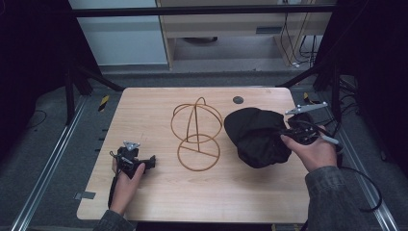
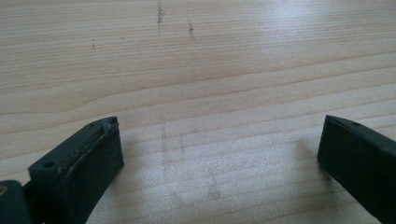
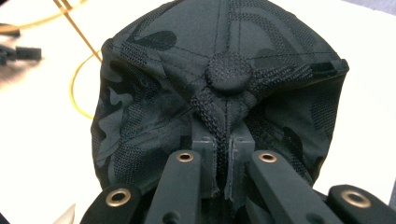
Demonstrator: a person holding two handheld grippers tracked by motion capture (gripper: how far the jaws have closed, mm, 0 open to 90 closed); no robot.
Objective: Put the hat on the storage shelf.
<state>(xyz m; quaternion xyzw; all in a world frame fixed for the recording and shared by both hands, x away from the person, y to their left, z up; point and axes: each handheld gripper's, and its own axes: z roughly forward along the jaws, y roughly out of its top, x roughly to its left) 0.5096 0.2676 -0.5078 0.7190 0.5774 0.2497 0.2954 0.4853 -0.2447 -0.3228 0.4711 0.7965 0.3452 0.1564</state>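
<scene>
Right gripper (image 3: 223, 154) pinching cap (image 3: 224, 79), left gripper (image 2: 219, 154) agape

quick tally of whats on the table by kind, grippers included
black cap: 1
wire hat stand: 1
grippers: 2, the left gripper and the right gripper
total: 4

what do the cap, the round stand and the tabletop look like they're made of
Cap: dark woven fabric with mesh-textured panels, a faint camouflage print and visible stitching.
Stand: thin hoops in golden orange, probably metal wire or rattan; hard to tell.
Tabletop: pale wood or wood-look laminate, with grain lines and a slight sheen.
</scene>
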